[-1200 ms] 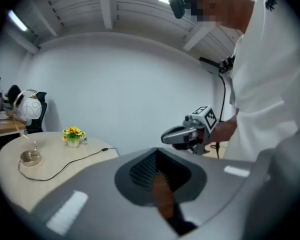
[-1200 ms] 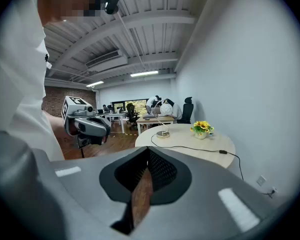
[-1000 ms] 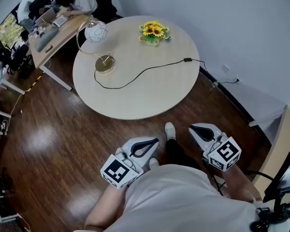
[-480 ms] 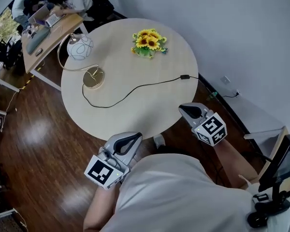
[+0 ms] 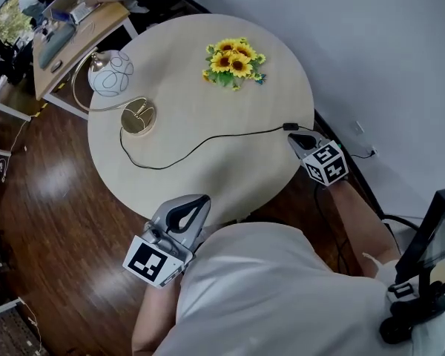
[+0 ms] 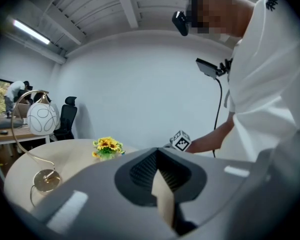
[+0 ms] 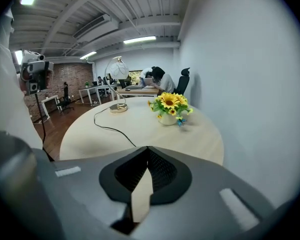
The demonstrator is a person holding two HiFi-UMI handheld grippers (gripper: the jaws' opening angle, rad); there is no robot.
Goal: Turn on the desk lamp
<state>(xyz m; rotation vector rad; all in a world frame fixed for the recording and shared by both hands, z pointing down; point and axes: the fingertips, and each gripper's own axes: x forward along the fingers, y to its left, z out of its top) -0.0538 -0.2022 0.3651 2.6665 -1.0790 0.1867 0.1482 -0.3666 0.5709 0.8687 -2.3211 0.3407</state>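
The desk lamp has a white globe shade (image 5: pixel 110 73) on a curved brass arm and a round brass base (image 5: pixel 139 117), standing at the left of the round table (image 5: pixel 208 99). Its black cord (image 5: pixel 208 139) crosses the table to an inline switch (image 5: pixel 290 127) near the right edge. My right gripper (image 5: pixel 300 141) is shut and empty, its tip just short of that switch. My left gripper (image 5: pixel 193 208) is shut and empty at the table's near edge. The right gripper view shows the lamp (image 7: pixel 118 70) far across the table; the left gripper view has the lamp (image 6: pixel 42 119) at left.
A vase of sunflowers (image 5: pixel 233 59) stands at the back of the table. A desk (image 5: pixel 74 32) with people seated at it is behind, to the left. A monitor on a stand (image 5: pixel 434 243) is at the right, close to the wall.
The person has stepped up to the table. My right gripper moved forward to the table's right edge by the cord switch. My left gripper came up to the near edge.
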